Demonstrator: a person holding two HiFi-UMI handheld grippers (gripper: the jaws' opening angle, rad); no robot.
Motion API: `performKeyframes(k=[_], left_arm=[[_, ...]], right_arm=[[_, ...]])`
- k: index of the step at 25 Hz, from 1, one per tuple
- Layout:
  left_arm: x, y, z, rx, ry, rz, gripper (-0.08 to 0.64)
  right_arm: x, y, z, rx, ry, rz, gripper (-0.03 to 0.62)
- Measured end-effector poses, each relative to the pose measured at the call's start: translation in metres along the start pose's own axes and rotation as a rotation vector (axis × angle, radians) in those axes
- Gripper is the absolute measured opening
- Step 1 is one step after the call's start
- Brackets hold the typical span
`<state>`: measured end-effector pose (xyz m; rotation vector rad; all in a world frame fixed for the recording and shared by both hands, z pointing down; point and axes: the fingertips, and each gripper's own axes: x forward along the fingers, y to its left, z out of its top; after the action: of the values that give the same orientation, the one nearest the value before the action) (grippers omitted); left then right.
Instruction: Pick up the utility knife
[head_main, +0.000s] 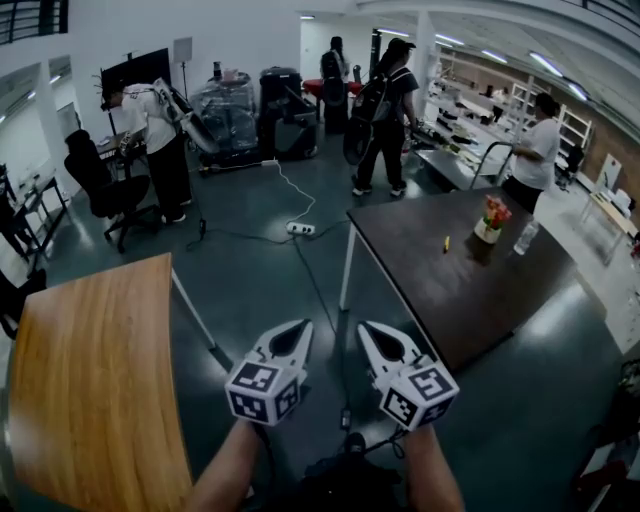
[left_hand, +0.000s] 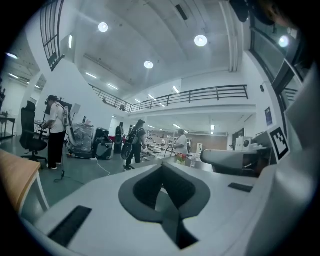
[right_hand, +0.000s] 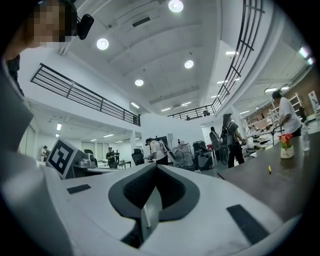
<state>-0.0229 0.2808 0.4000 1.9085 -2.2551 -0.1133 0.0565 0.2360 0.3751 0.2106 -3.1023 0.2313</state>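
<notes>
A small yellow object (head_main: 446, 243), likely the utility knife, lies on the dark table (head_main: 420, 270) at the right, far ahead of both grippers. It also shows as a yellow speck (right_hand: 269, 170) in the right gripper view. My left gripper (head_main: 303, 328) and right gripper (head_main: 366, 330) hang side by side over the floor between the two tables. Both are shut with nothing in them. The left gripper view looks along the closed left gripper (left_hand: 162, 167), with the right gripper's body (left_hand: 230, 160) beside it. In its own view the right gripper (right_hand: 156, 167) points level into the room.
A potted flower (head_main: 491, 220) and a clear bottle (head_main: 525, 238) stand on the dark table near the yellow object. A wooden table (head_main: 90, 380) is at the left. A cable and power strip (head_main: 300, 228) lie on the floor ahead. Several people stand further back, beside an office chair (head_main: 105, 190).
</notes>
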Motion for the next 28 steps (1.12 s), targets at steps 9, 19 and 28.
performKeyframes(k=[9, 19, 28], left_arm=[[0.130, 0.010, 0.006, 0.006, 0.033, 0.068, 0.006], [0.233, 0.017, 0.021, -0.006, 0.040, 0.111, 0.006], [0.330, 0.057, 0.012, -0.020, 0.058, -0.039, 0.006]], right_arm=[[0.049, -0.128, 0.016, 0.029, -0.006, 0.062, 0.009], [0.095, -0.227, 0.029, 0.083, -0.005, 0.079, 0.009], [0.161, -0.296, 0.018, 0.056, 0.023, -0.050, 0.009]])
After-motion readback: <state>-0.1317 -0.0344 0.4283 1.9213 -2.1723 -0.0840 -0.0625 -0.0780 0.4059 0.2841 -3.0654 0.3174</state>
